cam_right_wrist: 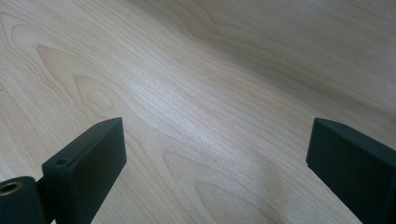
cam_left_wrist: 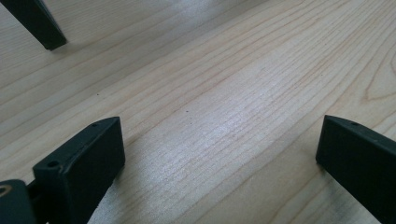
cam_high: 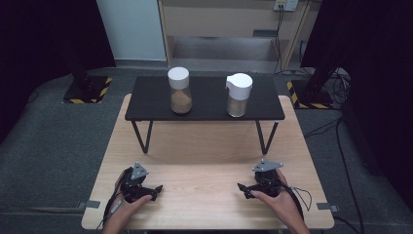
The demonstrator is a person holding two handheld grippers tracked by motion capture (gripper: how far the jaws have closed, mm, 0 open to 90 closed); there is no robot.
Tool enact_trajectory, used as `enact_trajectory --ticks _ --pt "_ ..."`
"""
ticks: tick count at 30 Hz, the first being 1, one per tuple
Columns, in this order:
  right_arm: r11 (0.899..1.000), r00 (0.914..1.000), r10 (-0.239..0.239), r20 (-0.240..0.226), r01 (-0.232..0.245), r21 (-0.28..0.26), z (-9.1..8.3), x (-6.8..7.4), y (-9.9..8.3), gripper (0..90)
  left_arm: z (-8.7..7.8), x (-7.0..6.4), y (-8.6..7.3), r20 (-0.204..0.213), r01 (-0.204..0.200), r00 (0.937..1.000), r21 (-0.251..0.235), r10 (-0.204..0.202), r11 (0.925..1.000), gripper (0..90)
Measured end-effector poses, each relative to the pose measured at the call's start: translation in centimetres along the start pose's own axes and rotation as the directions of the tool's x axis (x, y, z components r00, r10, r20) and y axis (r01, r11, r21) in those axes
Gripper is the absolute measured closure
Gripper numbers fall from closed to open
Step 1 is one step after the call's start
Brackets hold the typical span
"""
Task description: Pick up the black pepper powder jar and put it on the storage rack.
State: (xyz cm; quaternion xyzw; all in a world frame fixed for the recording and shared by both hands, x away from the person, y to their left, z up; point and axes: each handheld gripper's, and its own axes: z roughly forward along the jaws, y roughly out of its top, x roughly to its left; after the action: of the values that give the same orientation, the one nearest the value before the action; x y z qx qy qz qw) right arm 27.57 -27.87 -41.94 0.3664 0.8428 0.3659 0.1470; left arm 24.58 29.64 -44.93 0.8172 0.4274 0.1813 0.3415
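The pale wooden counter (cam_high: 204, 146) carries, across its far half, a low black shelf (cam_high: 204, 92) on thin angled legs, one foot of which shows at the top left of the left gripper view (cam_left_wrist: 44, 28). On the shelf stand two glass jars, well apart. The left jar (cam_high: 180, 91) has a round white cap and is roughly half full of a brownish powder. The right jar (cam_high: 238, 95) has a white lid with a small spout on its left side and holds a paler granular fill. Near the front edge, well short of the shelf, the left tongs (cam_high: 155, 191) and the right tongs (cam_high: 243, 189) rest low over bare wood, tips turned inward toward each other. Each gripper's own view shows its two black jaws spread wide with nothing between them, only wood grain. By these signs the work stands at its start, with the approach to the jars not yet begun. The next move probably calls for lifting a hand forward and up to shelf height, bringing spread jaws level around a jar's glass body below the cap, and closing squarely so the tall jar does not tip.
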Motion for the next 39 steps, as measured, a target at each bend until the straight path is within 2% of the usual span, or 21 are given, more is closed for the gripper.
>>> enact_trajectory --ticks 19,37,39 --pt "0.999 0.9997 0.015 -0.017 -0.015 -0.03 0.3 -0.3 -2.6 5.5 0.0 0.0 0.0 -0.001 0.0 1.0 0.0 0.0 1.0 0.0" --pt "0.998 0.9985 -0.039 -0.039 0.037 -0.059 1.0 0.5 -3.9 3.8 0.0 -0.1 0.0 -0.001 0.0 1.0 0.001 0.0 1.0 0.0" --pt "0.998 0.9983 -0.041 -0.042 0.039 -0.043 1.1 0.5 -3.6 3.8 0.0 -0.1 0.0 -0.001 0.001 1.0 0.001 -0.001 1.0 0.0"
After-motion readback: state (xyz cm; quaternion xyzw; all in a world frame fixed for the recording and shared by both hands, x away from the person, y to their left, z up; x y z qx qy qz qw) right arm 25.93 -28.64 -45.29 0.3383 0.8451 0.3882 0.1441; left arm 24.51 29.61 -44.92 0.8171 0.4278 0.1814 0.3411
